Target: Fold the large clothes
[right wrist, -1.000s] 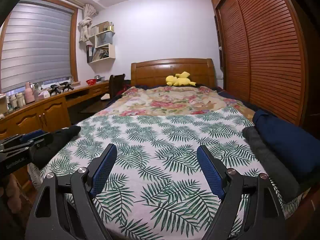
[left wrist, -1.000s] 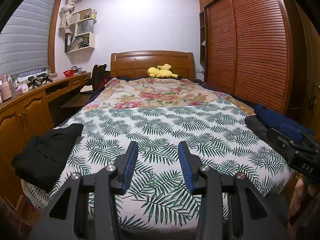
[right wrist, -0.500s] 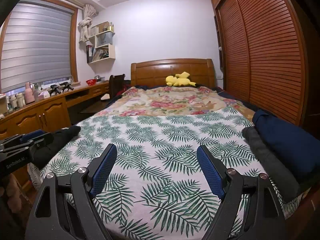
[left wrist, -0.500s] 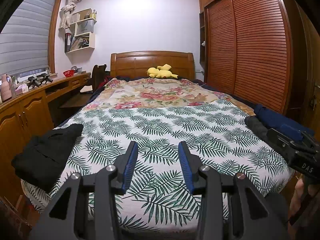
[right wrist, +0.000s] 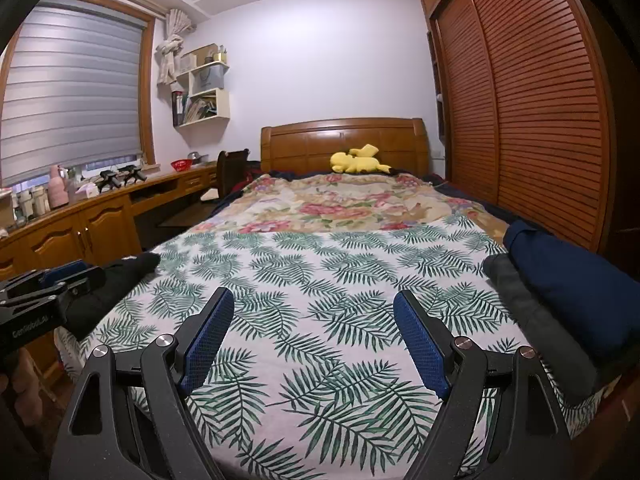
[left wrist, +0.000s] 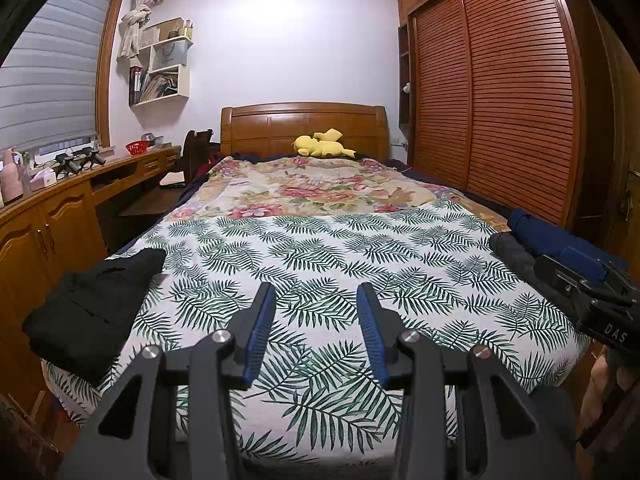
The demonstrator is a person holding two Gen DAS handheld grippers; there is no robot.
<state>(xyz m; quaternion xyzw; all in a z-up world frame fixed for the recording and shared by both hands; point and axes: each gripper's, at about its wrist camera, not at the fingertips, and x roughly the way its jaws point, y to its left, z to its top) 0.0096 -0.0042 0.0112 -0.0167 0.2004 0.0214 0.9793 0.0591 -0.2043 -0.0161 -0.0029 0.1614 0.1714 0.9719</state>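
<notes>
Black garment lies left of both empty, parted jaws.

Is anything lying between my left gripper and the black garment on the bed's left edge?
Nothing visible: only bare leaf-print bedspread lies between the open left gripper and the black garment.

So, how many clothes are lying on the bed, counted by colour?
black garment: 1
grey garment: 1
navy garment: 1
Total: 3, none held by the left gripper or the right gripper.
</notes>
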